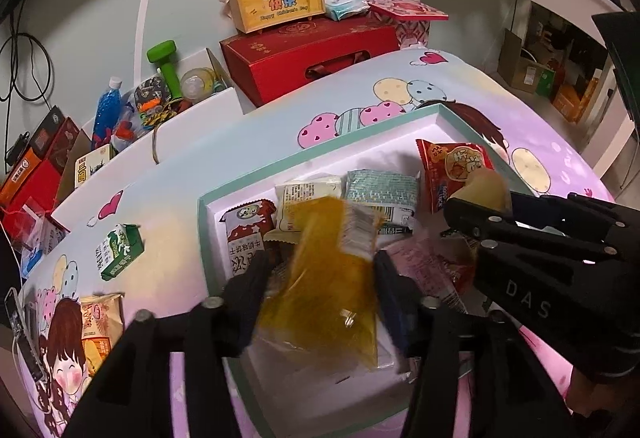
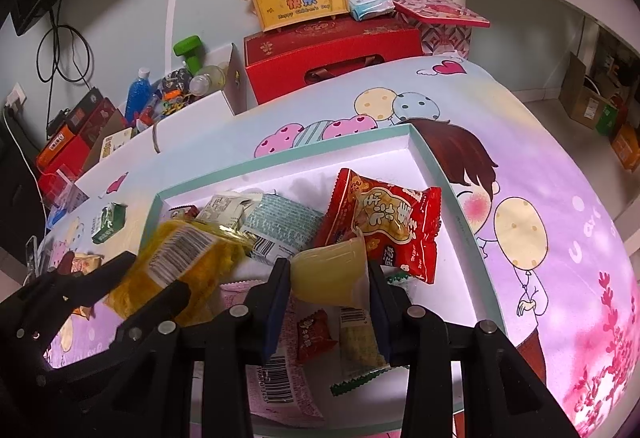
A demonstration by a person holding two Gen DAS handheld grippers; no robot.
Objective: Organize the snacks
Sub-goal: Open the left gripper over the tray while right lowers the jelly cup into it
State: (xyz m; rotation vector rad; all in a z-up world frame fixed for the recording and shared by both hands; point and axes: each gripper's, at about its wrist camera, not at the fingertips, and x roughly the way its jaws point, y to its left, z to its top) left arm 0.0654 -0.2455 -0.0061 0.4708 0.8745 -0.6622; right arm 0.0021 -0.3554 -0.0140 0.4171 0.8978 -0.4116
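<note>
Both grippers hang over the teal-rimmed box (image 2: pixel 432 162) to drop snacks inside — left gripper (image 1: pixel 320 278) part open, blurred yellow packet (image 1: pixel 320 258) loose between its jaws; right gripper (image 2: pixel 328 278) clamped on a jelly cup (image 2: pixel 332 274) above the packets.

Your left wrist camera looks steeply down along the left gripper (image 1: pixel 320 278), close over the near-left part of the teal-rimmed tray (image 1: pixel 202 234). Your right wrist camera sits just to the right, same downward tilt, close above the right gripper (image 2: pixel 328 286) and the tray's middle. Both views share the tray, the cartoon-print surface (image 1: pixel 472 74), the red gift box (image 2: pixel 332 50) behind, and each other's gripper at frame edge.
</note>
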